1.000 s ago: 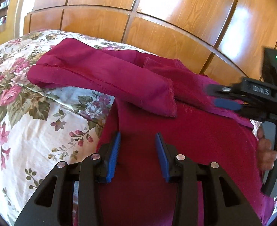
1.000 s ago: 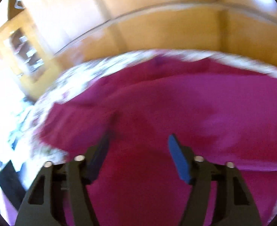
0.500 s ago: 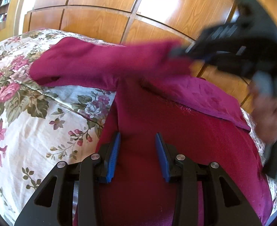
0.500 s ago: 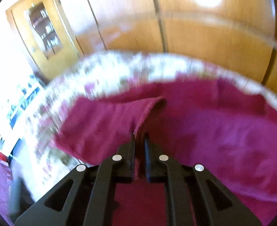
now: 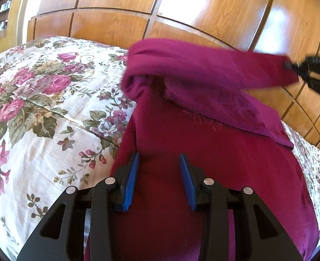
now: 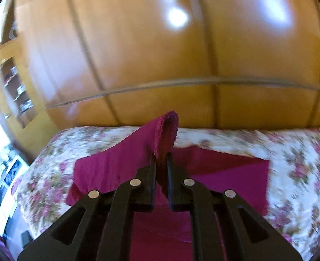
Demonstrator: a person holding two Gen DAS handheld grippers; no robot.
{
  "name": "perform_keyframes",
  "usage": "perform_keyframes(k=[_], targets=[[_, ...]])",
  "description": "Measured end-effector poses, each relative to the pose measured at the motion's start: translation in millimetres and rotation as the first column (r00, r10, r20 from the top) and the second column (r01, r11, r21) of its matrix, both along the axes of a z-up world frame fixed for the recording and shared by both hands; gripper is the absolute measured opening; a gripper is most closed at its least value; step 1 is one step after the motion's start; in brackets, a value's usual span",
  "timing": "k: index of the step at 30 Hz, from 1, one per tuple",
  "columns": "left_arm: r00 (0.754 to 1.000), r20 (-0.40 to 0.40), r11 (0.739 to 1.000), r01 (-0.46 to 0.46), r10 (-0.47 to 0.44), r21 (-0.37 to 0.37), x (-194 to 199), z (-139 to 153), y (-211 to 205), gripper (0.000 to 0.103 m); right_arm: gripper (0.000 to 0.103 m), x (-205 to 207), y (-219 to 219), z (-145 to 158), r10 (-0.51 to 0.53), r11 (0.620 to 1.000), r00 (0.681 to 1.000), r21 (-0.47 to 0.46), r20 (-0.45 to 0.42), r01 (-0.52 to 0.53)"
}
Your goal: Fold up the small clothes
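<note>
While the right gripper (image 6: pixel 161 155) clamps a lifted sleeve end, the left gripper (image 5: pixel 159 158) waits with jaws apart.

Right jaws pinched tight on the cuff of the magenta knit garment (image 6: pixel 227 178); the sleeve (image 5: pixel 203 69) rises off the cloth and stretches to the black tool at the right edge of the left view. Left blue pads (image 5: pixel 132 178) stand parted over the garment's body, gripping nothing; whether the tips touch the cloth is unclear. Garment lies spread on the white quilted bedspread with pink roses (image 5: pixel 40 113), a flap folded across its upper part. Behind, glossy wooden wardrobe panels (image 5: pixel 120 6); a glass-front cabinet (image 6: pixel 16 91) stands left in the right view, blurred.
</note>
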State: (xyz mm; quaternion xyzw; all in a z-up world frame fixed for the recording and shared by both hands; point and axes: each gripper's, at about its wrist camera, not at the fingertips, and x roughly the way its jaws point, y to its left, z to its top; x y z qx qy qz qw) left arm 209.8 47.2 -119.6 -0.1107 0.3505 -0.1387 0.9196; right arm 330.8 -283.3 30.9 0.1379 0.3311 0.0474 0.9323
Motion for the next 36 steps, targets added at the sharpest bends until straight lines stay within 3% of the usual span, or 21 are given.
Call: perform_keyframes(k=[6,11,16,18,22,25,28,30,31,33,36], targets=[[1.000,-0.014,0.999,-0.001,0.002,0.038,3,2,-2,0.037,0.007,-7,-55,-68,-0.160,0.987,0.974,-0.020,-0.158,0.159],[0.996,-0.085,0.999,0.001,0.002,0.032,9,17,1,0.037,0.009,-13,-77,-107,-0.191,0.979,0.950,0.024,-0.247,0.203],[0.999,-0.001,0.999,0.035,-0.035,0.025,12,53,-6,0.037,0.030,-24,-88,-107,-0.183,0.977,0.955,0.065,-0.235,0.203],[0.998,0.024,0.998,0.049,-0.050,0.031,24,64,-14,0.037,0.041,-32,-87,-92,-0.204,0.977,0.959,0.018,-0.197,0.212],[0.997,0.042,0.997,0.057,-0.058,0.045,56,74,-28,0.037,0.049,-39,-78,-58,-0.180,0.984,0.979,-0.017,-0.091,0.179],[0.998,0.033,0.997,0.061,-0.063,0.050,83,72,-40,0.037,0.051,-27,-54,-50,-0.089,0.996,0.993,-0.031,-0.077,0.087],[0.998,-0.011,0.994,0.066,-0.065,0.089,106,60,-50,0.037,0.052,-10,-31,-61,-0.039,0.998,0.994,-0.057,-0.098,0.033],[0.996,-0.082,0.990,0.044,-0.033,0.132,121,41,-49,0.037,0.057,3,-25,-77,-0.026,0.998,0.991,-0.062,-0.133,0.018],[0.992,-0.123,0.990,0.039,-0.023,0.132,125,29,-44,0.037,0.058,11,-20,-90,-0.031,0.996,0.986,-0.082,-0.164,0.018],[0.991,-0.131,0.996,0.023,-0.011,0.086,125,21,-33,0.037,0.059,18,-16,-113,-0.042,0.994,0.975,-0.107,-0.217,0.019],[0.992,-0.129,0.999,0.007,0.000,0.053,120,28,-22,0.037,0.061,9,-10,-130,-0.039,0.987,0.987,-0.160,-0.156,0.014]])
